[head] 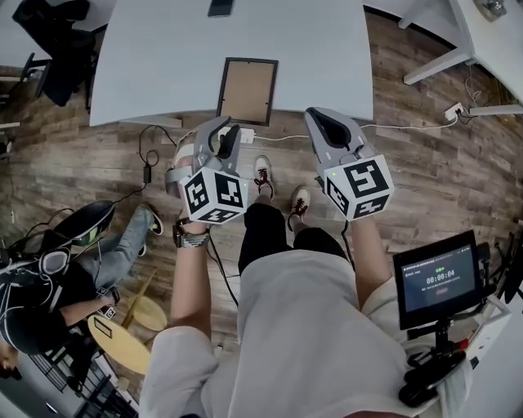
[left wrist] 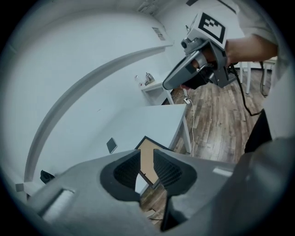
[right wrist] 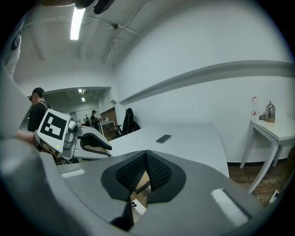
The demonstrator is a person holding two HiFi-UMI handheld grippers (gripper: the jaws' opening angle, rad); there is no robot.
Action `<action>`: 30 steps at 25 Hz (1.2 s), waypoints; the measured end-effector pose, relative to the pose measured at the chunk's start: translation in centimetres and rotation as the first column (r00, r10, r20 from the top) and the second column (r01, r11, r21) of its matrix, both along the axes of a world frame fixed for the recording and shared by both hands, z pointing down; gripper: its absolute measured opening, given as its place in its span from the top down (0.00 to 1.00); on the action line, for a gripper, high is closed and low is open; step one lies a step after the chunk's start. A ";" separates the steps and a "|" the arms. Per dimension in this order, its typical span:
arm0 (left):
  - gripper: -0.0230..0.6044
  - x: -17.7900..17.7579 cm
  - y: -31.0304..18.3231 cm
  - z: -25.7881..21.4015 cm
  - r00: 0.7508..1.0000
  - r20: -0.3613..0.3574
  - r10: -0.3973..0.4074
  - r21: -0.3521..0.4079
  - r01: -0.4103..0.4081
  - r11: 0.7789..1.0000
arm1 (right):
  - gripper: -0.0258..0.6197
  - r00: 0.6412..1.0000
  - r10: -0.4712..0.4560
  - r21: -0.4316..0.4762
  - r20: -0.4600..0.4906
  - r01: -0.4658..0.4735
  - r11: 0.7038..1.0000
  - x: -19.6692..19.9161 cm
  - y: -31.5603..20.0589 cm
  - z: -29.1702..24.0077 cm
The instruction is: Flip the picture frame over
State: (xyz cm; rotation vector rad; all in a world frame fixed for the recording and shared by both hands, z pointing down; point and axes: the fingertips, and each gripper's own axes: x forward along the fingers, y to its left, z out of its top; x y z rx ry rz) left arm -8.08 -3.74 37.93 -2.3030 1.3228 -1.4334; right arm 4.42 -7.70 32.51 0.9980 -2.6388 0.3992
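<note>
Picture frame [head: 247, 90] lies flat on the white table [head: 163, 49], close to the table edge that is nearest to you, and its tan inner panel inside the dark border faces upward. A dark phone [head: 221, 8] lies on the same table, well apart from the frame, toward the far edge. You hold both grippers in front of this near edge, above the wooden floor [head: 425, 163], and neither of them touches the frame or the table. Your left gripper [head: 222, 131] hangs just beside the lower left corner of the frame in the head view. In the left gripper view its jaws stand clearly apart, and no thing is between the pads [left wrist: 126, 170]. The frame [left wrist: 146, 159] shows only through the gap, farther away on the table, with the phone [left wrist: 111, 145] to its left. Your right gripper [head: 323, 122] is to the right of the frame, a little apart from it. In the right gripper view its jaw tips are together at the top and they hold nothing. A small tan and dark strip shows in the narrow slot under the tips; it is perhaps the frame's edge, but the slot is too narrow to be sure. A small monitor [head: 437, 277] on a stand is at your right side, and its screen faces you.
</note>
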 end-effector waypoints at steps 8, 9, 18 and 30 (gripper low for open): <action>0.79 -2.5 -1.4 8.4 1.000 -0.021 0.014 -0.057 -0.015 0.998 | 0.96 0.999 -0.001 -0.063 -0.040 -0.002 0.998 -3.1 -1.1 9.2; 0.79 -2.5 -1.5 8.7 1.000 -0.017 0.021 -0.062 -0.022 0.998 | 0.96 0.999 -0.001 -0.068 -0.042 -0.002 0.998 -3.3 -1.2 9.6; 0.78 -2.0 -0.5 10.3 0.999 0.016 0.052 -0.097 -0.050 0.994 | 0.96 0.999 0.009 -0.118 -0.051 -0.015 0.993 -3.0 -0.1 11.4; 0.75 -2.2 -2.5 18.7 0.983 0.135 0.127 -0.130 -0.109 0.986 | 0.96 0.998 0.010 -0.198 -0.069 -0.024 0.980 -4.0 -1.5 19.7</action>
